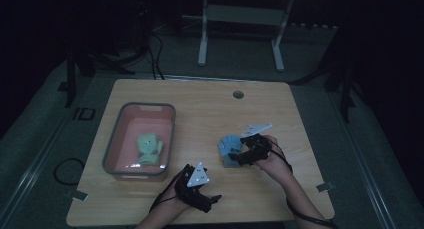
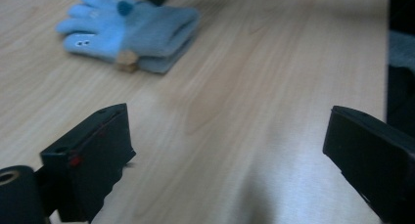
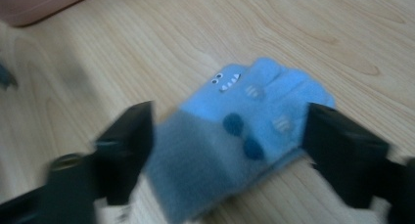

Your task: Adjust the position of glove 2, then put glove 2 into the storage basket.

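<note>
One wooden table [image 1: 210,109], dim room

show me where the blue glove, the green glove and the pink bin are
blue glove [image 3: 254,111]: right gripper view, on its palm
green glove [image 1: 149,148]: high view, on its middle
pink bin [image 1: 111,144]: high view, on its left wall

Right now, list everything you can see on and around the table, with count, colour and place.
blue glove: one, blue with grey cuff, table's right half, between the open right jaws
green glove: one, green, inside the bin
bin: one, grey rim, pink inside, table's left half
table: one, light wood
frame: one, white, on the floor behind the table
left hand-held gripper: one, black, near edge, open
right hand-held gripper: one, black, open around the blue glove
</note>
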Demonstrator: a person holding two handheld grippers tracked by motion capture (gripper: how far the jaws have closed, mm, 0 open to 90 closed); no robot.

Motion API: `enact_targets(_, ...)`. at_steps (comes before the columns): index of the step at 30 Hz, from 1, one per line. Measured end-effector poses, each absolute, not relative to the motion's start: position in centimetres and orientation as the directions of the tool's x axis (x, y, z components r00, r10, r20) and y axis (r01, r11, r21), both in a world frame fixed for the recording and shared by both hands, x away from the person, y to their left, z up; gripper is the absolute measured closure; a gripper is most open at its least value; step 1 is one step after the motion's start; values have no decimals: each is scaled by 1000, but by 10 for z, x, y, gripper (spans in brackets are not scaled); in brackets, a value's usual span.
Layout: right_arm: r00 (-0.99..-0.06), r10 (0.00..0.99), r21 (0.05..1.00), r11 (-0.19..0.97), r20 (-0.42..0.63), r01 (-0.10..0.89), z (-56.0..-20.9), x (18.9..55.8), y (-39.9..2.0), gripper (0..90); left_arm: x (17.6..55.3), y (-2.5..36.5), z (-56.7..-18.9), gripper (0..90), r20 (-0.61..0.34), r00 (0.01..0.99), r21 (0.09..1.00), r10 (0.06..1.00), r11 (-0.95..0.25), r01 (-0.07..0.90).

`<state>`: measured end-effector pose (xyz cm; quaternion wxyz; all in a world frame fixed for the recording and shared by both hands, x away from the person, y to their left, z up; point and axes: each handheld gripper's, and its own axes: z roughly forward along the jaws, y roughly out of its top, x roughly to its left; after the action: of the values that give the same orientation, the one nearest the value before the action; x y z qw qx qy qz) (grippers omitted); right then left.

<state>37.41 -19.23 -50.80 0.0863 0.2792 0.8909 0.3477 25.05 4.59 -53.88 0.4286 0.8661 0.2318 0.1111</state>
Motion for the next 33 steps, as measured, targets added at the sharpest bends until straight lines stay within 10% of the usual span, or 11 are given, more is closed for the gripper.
enact_targets(19, -716, 676, 717, 412, 174, 562, -494, 399, -218, 119, 308, -1, -532, 185, 165, 929, 784, 330, -616, 79)
enact_targets(25, -717, 683, 690, 452, 141, 566, -506, 415, -205, 318, 321, -12, -536, 358, 209, 936, 755, 283, -655, 29)
enact_targets(33, -698, 706, 640, 484, 117, 597, -530, 429, -195, 332, 334, -21, -548, 395, 229, 941, 712, 250, -702, 14)
